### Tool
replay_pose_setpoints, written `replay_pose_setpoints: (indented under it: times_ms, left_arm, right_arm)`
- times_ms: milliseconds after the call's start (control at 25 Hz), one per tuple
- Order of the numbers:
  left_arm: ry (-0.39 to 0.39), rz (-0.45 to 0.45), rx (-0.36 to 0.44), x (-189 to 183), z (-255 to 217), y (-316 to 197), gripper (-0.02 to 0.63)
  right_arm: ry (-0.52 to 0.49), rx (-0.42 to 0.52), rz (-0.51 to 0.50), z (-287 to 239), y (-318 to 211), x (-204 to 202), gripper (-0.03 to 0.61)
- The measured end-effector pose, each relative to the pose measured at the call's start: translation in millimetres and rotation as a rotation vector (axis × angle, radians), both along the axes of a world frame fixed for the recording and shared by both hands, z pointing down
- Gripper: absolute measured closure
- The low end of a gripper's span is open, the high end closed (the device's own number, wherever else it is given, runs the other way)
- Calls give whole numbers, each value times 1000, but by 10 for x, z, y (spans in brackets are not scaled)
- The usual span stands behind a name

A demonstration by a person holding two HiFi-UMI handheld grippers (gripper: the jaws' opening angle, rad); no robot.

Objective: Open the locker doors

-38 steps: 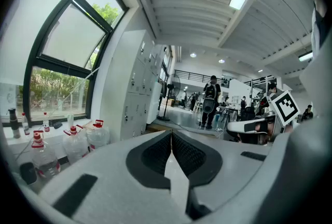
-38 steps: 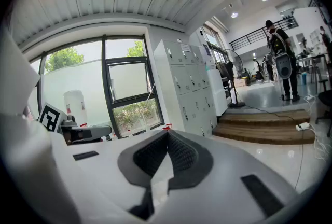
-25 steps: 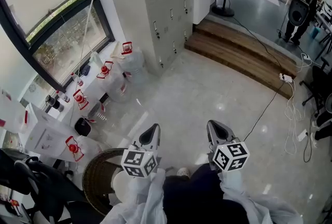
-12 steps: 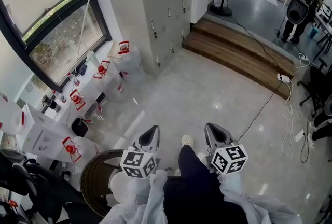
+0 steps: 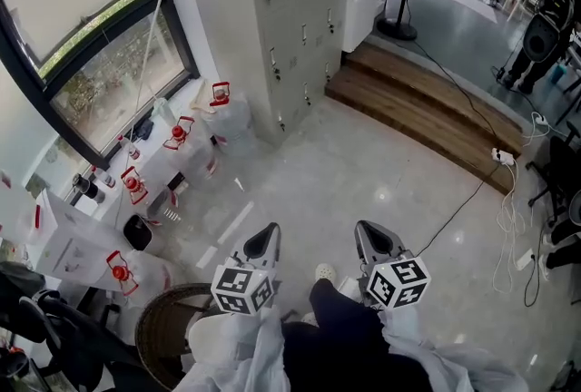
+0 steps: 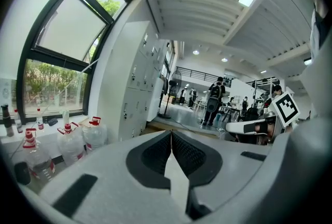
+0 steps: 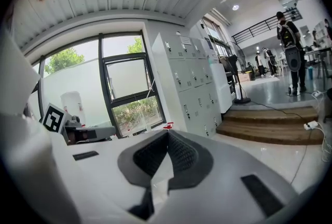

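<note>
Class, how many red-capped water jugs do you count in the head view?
4, in a row below the window: one jug beside the lockers, the next, a third, the last lowest. Others may be hidden.

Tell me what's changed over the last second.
The person has walked a step toward the lockers, which look slightly nearer. A leg and shoe have swung forward between the left gripper and right gripper. Nothing was gripped or released. Both grippers stay shut and empty, the locker doors stay closed, and the water jugs have not moved.
</note>
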State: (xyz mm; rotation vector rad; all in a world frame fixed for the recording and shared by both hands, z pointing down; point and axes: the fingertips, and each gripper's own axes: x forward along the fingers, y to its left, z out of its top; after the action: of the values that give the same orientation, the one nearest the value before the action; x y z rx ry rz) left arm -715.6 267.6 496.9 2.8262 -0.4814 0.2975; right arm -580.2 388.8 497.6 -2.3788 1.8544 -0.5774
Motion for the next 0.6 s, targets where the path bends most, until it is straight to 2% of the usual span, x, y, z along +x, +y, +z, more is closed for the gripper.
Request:
replay_pose_setpoints:
  times_ms: [600]
  left_arm:
    - [-2, -21, 20, 1055, -89, -812, 603]
  right_arm:
    - [-25, 9, -45, -19, -967, 1123, 577]
